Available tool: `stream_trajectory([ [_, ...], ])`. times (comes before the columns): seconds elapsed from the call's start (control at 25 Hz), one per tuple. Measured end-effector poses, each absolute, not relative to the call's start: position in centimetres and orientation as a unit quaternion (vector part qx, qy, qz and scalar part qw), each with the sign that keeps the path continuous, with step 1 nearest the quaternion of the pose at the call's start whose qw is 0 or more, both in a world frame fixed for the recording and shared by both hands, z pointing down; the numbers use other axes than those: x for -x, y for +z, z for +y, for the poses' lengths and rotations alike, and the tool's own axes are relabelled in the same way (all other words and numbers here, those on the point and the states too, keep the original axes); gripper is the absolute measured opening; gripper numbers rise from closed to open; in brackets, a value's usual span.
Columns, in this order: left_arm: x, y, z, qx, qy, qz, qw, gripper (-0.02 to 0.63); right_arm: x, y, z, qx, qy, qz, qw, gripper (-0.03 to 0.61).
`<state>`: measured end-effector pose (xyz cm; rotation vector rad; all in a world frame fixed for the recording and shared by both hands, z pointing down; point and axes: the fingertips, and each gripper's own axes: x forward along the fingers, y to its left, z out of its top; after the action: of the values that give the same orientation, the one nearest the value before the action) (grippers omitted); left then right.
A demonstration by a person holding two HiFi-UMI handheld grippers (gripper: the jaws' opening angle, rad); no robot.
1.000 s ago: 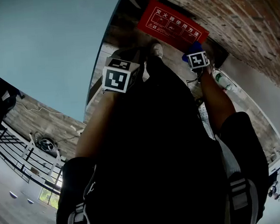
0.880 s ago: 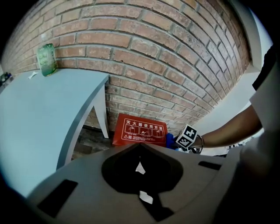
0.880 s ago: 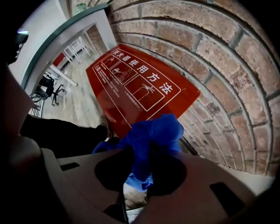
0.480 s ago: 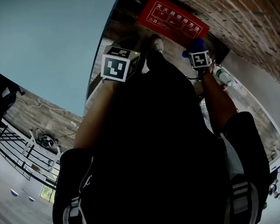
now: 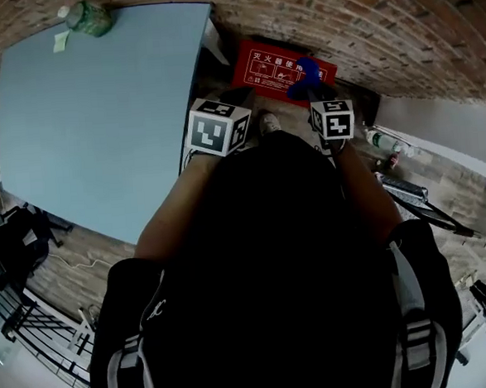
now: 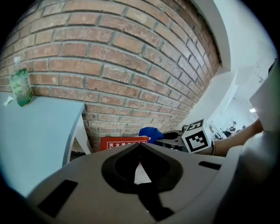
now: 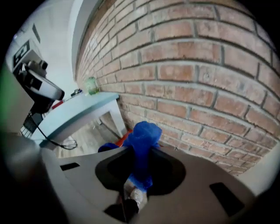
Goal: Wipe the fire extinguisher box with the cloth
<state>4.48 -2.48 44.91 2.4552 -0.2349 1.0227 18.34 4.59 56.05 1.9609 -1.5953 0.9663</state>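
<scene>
Nearest, the person's dark-clothed torso (image 5: 273,270) fills the lower middle of the head view, and both arms reach up the frame from it. The left tongs (image 6: 139,148), carrying their marker cube, are closed tip to tip with nothing between them and hang idle just left of centre, not touching the box. The right tongs (image 7: 141,154) are clamped on a bunched bright blue cloth (image 7: 143,133), which sticks out beyond their tips toward the wall. In the head view that cloth sits at upper centre, over the right part of the flat red fire extinguisher box with white lettering (image 5: 271,63), which stands on the floor at the foot of the red brick wall (image 5: 397,29), just right of the pale blue desk (image 5: 96,116). A green plastic bottle (image 5: 89,17) stands on the desk's far corner, at the upper left. As for progress, the cloth has been brought to the box and looks to be at its top face, so the wiping seems barely begun or just starting. No wiped patch can be told from an unwiped one, and most of the surface probably remains to be covered. Whether the cloth actually presses on the box cannot be made out. In both gripper views the tongs' own grey bodies hide nearly all of the box, leaving only a red strip or sliver. In the head view its near edge is cut off by the right tongs and the torso, and the lettering is too small to read.
</scene>
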Motion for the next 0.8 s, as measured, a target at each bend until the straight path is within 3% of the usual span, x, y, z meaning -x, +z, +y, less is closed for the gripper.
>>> stream_trajectory([
  [0.32,-0.7,38.2,-0.8,-0.941,0.287,-0.034,0.174,0.008,-11.9,41.3,5.6,-0.808,0.240,-0.534,0.070,0.089],
  [0.8,2.5,35.8,4.1,-0.955,0.264,-0.010,0.133,0.008,-5.6,34.2,12.9,-0.835,0.169,-0.520,0.061,0.089],
])
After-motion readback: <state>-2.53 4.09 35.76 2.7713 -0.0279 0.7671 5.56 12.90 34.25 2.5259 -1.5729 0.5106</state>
